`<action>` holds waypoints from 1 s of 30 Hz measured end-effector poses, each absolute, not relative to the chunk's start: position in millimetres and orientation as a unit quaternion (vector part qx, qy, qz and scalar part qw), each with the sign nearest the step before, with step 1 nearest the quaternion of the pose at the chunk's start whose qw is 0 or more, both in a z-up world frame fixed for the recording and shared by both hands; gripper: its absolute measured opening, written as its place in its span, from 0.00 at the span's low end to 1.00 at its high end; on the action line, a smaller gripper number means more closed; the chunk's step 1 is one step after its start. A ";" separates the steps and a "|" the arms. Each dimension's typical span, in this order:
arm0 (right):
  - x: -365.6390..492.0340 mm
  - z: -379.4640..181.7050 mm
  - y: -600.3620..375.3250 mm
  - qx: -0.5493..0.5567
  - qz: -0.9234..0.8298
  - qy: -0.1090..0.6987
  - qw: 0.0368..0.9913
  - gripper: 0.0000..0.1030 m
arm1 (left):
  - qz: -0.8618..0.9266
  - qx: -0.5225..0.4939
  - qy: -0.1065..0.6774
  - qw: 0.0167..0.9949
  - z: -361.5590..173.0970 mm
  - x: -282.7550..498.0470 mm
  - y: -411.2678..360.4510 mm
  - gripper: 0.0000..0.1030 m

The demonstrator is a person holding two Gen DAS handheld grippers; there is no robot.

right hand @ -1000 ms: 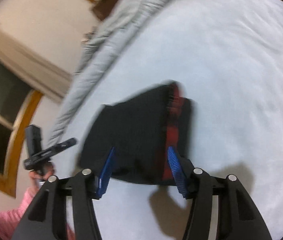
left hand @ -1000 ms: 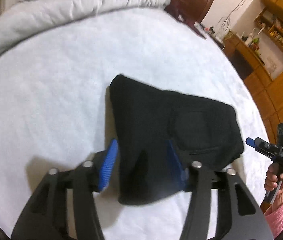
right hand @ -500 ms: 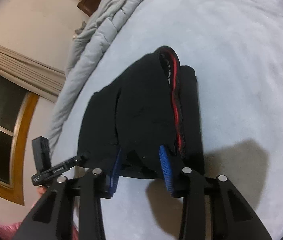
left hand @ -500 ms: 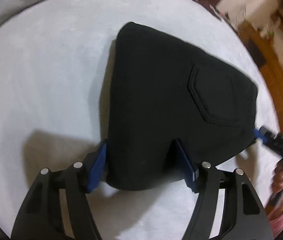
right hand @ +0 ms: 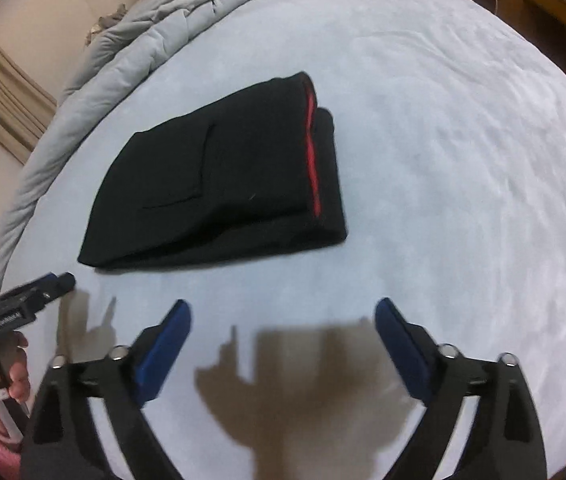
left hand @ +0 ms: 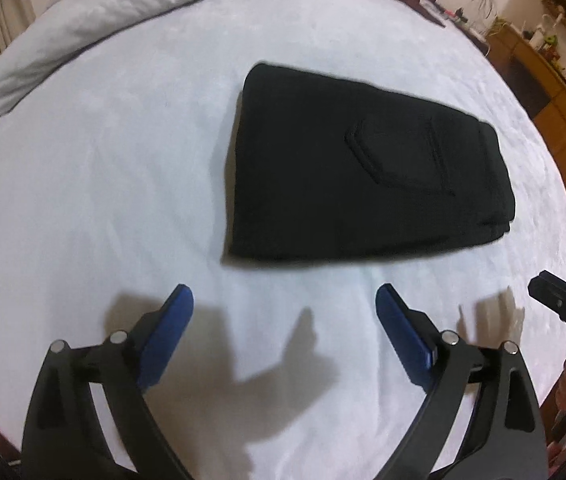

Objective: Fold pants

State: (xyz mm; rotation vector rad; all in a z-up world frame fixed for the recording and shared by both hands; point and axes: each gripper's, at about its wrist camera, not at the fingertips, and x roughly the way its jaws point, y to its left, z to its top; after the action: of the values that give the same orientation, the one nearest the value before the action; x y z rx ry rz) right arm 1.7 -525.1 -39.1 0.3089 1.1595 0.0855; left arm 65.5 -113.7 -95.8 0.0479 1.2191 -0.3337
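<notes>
Black pants (left hand: 363,176) lie folded mid-bed (left hand: 103,160), both hand-held grippers, left (left hand: 285,312) and right (right hand: 283,320), just short of them, jaws opening, empty; fold looks done, next only tidying.

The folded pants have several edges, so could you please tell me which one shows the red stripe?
It is the stacked edge of the pants on the picture's right in the right wrist view, where the red stripe runs; the other edges are plain black.
</notes>
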 end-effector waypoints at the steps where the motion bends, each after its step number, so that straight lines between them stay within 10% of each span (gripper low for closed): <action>1: -2.3 -37.8 -520.3 0.145 0.030 0.548 0.823 0.94 | -0.157 0.024 0.574 0.803 -96.3 64.6 -113.4 0.90; 30: -7.4 -29.7 -483.1 0.106 0.004 0.564 0.819 0.96 | -0.135 0.060 0.556 0.818 -81.1 50.5 -118.3 0.90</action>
State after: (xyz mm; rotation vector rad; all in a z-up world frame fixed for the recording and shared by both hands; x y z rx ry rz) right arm -7.4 -483.1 -29.7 0.2267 1.2012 0.0075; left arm 50.5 -118.3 -81.1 0.1285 1.1846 -0.2872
